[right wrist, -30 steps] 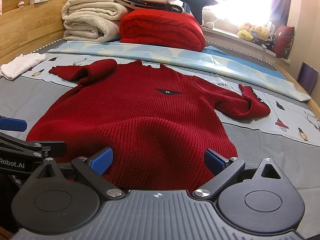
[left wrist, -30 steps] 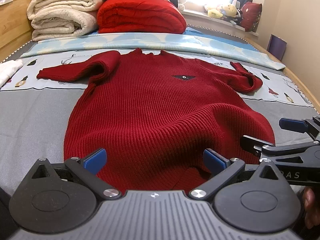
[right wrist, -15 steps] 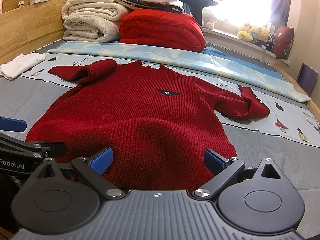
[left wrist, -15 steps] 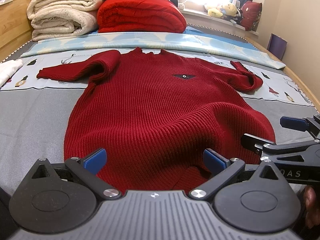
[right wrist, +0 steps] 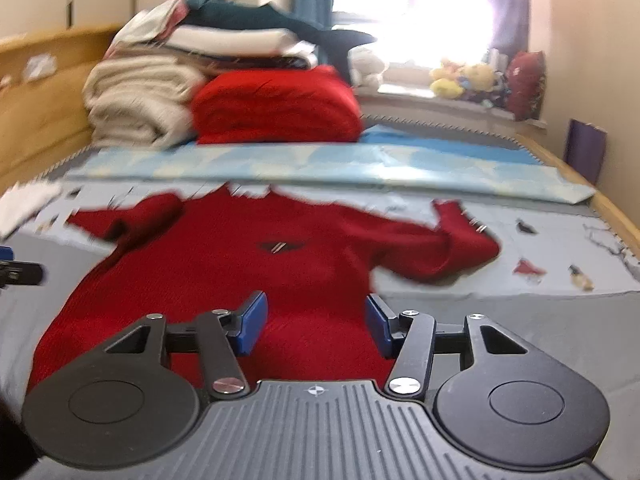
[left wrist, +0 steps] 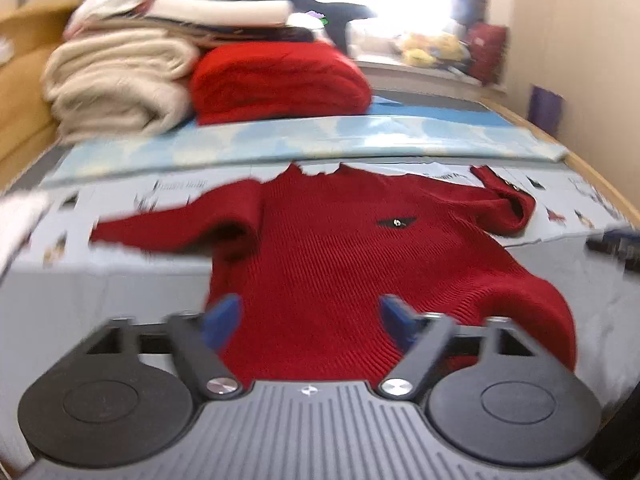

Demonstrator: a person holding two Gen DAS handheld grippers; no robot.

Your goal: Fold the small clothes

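A dark red knit sweater (left wrist: 344,256) lies flat, front up, on the grey bed, collar away from me, both sleeves bent at its sides; it also shows in the right wrist view (right wrist: 224,272). My left gripper (left wrist: 310,318) is open and empty, raised above the sweater's left hem area. My right gripper (right wrist: 314,322) is open and empty, raised above the sweater's right hem area. The right gripper's fingers show at the right edge of the left wrist view (left wrist: 616,242). Both views are blurred by motion.
Folded cream blankets (left wrist: 116,80) and a folded red blanket (left wrist: 280,80) are stacked at the bed's far end. A light blue sheet (right wrist: 320,164) runs across behind the sweater. A white garment (right wrist: 24,204) lies far left. Wooden bed frame (right wrist: 40,116) lines the left side.
Both grippers have lifted up and tilted away from the sweater's hem, so the hem now sits farther below them. The sweater lies as before.
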